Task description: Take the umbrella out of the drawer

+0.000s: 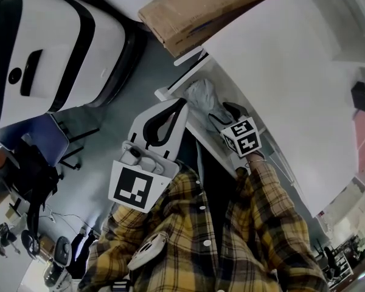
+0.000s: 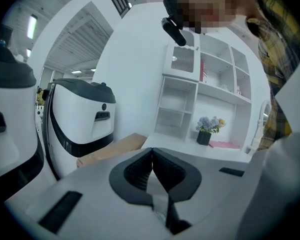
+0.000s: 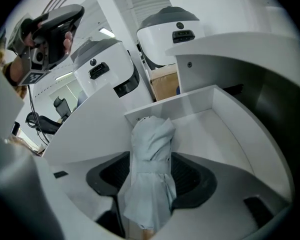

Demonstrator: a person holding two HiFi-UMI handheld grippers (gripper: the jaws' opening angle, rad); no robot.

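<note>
Grey folded umbrella [image 3: 150, 154] between right tool's [image 3: 152, 175] spread jaws, beside one drawer [image 3: 182, 104] wall, room opposite; left tool's [image 2: 152, 159] jaws together.

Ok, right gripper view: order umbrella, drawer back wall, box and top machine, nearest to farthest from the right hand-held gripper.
1. Umbrella, between the jaws.
2. Drawer back wall, just beyond the umbrella.
3. Box, behind the drawer.
4. Top machine, above the box.
</note>
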